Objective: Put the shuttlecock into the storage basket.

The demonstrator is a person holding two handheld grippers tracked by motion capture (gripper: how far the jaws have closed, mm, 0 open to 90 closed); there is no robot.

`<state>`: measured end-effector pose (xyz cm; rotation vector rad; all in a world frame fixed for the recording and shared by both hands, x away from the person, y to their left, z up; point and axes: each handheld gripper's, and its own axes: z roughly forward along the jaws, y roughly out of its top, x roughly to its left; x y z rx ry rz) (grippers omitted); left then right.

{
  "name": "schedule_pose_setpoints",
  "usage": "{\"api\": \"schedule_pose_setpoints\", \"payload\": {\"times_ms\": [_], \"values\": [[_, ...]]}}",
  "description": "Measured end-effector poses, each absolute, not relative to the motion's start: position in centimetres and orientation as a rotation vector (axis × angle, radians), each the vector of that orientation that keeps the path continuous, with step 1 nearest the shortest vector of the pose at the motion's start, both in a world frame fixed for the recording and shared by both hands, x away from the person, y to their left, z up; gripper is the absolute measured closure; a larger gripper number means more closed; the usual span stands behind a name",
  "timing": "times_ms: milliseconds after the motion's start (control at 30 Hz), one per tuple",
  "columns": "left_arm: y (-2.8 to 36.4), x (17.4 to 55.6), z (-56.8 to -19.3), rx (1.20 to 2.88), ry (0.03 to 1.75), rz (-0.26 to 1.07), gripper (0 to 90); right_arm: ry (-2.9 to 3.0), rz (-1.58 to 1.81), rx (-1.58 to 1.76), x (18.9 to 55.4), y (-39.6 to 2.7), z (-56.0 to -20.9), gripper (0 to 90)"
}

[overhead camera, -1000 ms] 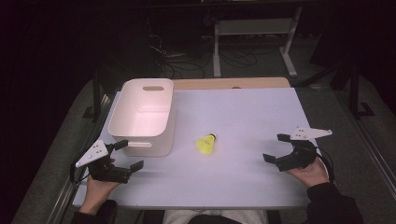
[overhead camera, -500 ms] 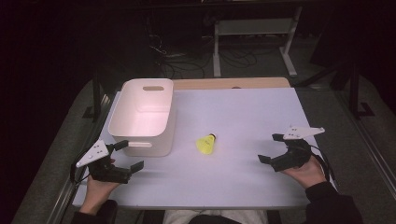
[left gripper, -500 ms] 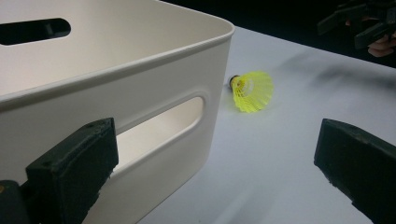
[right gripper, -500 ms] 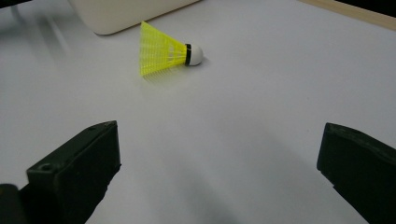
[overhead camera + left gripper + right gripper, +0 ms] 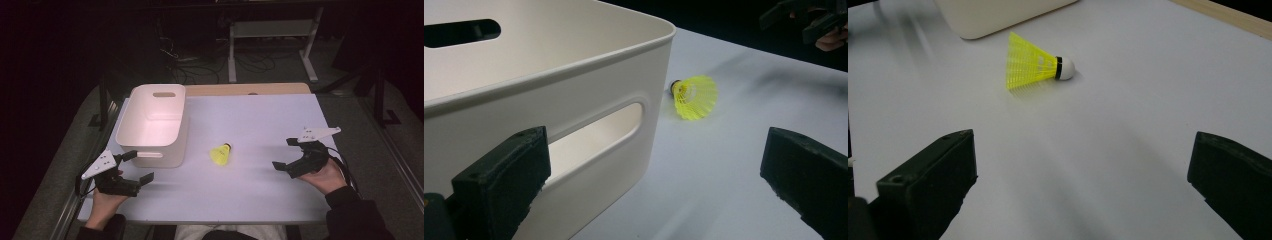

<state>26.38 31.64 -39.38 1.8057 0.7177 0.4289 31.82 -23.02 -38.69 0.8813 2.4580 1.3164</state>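
White table carries a white bin with slotted handles; its interior holds nothing visible. Left gripper sits just beside the bin's near wall, jaws spread wide, grasping nothing. Right gripper rests well right of the bin, jaws likewise spread and unloaded. Yellow shuttlecock lies on its side right of the bin, outside it, cork end away from the bin.

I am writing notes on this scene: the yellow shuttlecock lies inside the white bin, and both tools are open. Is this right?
Not quite. The shuttlecock lies on the table beside the white bin, not inside it; the high view shows this. The rest holds: the left tool and the right tool are both open.
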Motion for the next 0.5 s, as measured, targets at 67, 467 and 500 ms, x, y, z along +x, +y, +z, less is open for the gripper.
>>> {"api": "schedule_pose_setpoints", "payload": {"times_ms": [67, 467, 500], "values": [[31.6, 26.4, -39.4, 1.806, 0.718, 0.429, 0.0, 2.465, 1.312, 0.883, 31.9, -22.9, -38.6, 0.0], [31.6, 26.4, -39.4, 1.805, 0.716, 0.429, 0.0, 2.516, 1.279, 0.839, 33.2, -21.8, -37.6, 0.0], [31.6, 26.4, -39.4, 1.805, 0.716, 0.429, 0.0, 2.516, 1.279, 0.839, 33.2, -21.8, -37.6, 0.0]]}}
